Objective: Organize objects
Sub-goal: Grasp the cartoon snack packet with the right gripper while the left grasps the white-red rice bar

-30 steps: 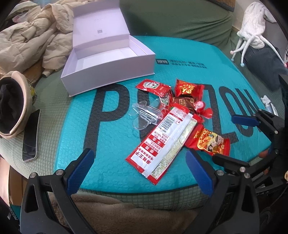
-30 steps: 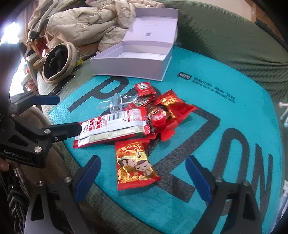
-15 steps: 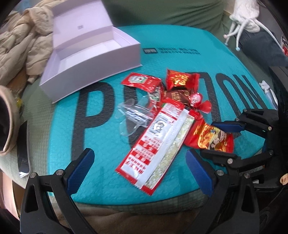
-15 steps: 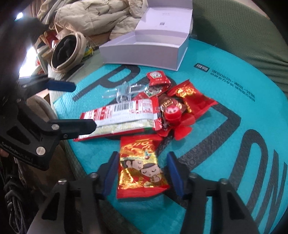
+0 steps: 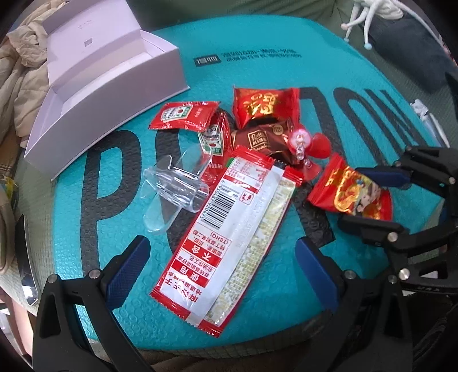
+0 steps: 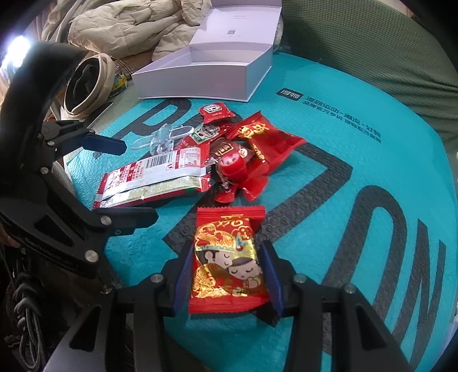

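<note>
A pile of snacks lies on a teal mat [image 5: 257, 63]: a long red-and-white sachet [image 5: 229, 229], two ketchup sachets [image 5: 183, 114], a brown chocolate [image 5: 260, 137], a red-gold candy [image 5: 263, 106], a red trinket [image 5: 309, 143] and a clear plastic clip [image 5: 174, 186]. My right gripper [image 6: 226, 246] is shut on a red cartoon candy packet [image 6: 229, 257], its blue pads pressing both long edges; the packet rests on the mat. My left gripper [image 5: 221, 246] hovers open over the long sachet's near end, touching nothing. An open white box [image 5: 108, 83] stands at the mat's far left.
A beige jacket [image 6: 120, 28] and an upturned cap [image 6: 86, 83] lie beyond the box. A dark phone [image 5: 25, 263] sits off the mat's left edge. Green upholstery [image 6: 357, 48] surrounds the mat, with a white stringy item [image 5: 369, 11] at the far right.
The right gripper's jaws went from wide apart to closed on the cartoon candy packet. The left gripper came lower and nearer the long sachet, rolling a little.
</note>
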`<action>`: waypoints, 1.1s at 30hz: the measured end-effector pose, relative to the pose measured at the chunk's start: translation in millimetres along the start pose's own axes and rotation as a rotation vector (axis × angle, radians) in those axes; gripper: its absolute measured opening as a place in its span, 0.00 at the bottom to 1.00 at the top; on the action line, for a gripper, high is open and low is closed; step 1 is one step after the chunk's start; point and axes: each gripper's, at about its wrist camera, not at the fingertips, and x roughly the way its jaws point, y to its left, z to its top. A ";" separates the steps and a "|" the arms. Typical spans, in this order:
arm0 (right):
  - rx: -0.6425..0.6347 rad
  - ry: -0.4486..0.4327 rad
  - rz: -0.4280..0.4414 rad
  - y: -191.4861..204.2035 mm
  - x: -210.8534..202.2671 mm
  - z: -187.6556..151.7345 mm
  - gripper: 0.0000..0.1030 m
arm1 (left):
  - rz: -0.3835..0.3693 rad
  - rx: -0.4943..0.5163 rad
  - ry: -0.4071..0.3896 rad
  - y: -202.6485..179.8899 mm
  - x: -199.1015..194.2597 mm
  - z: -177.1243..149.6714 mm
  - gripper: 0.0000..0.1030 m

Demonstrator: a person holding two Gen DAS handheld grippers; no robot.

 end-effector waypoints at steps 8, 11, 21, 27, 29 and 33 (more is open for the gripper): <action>-0.003 0.000 -0.004 1.0 -0.6 -2.2 0.46 | -0.048 -0.027 -0.015 1.2 -1.9 -2.6 0.61; 0.003 -0.001 0.000 -0.3 -2.0 -3.6 0.45 | -0.061 -0.001 -0.023 -4.5 -5.6 -5.6 0.55; 0.039 -0.011 0.003 -3.8 -14.8 -10.1 0.39 | -0.092 -0.026 -0.077 -5.8 -29.3 -13.6 0.51; 0.012 -0.043 0.013 6.1 -28.8 -5.0 0.39 | -0.081 -0.045 -0.108 0.0 -47.8 -26.3 0.51; -0.001 -0.058 0.017 11.1 -34.3 -2.2 0.39 | -0.074 -0.056 -0.118 2.0 -52.7 -26.3 0.51; -0.038 -0.081 0.039 23.3 -43.0 3.9 0.39 | -0.046 -0.087 -0.144 9.6 -68.3 -32.7 0.51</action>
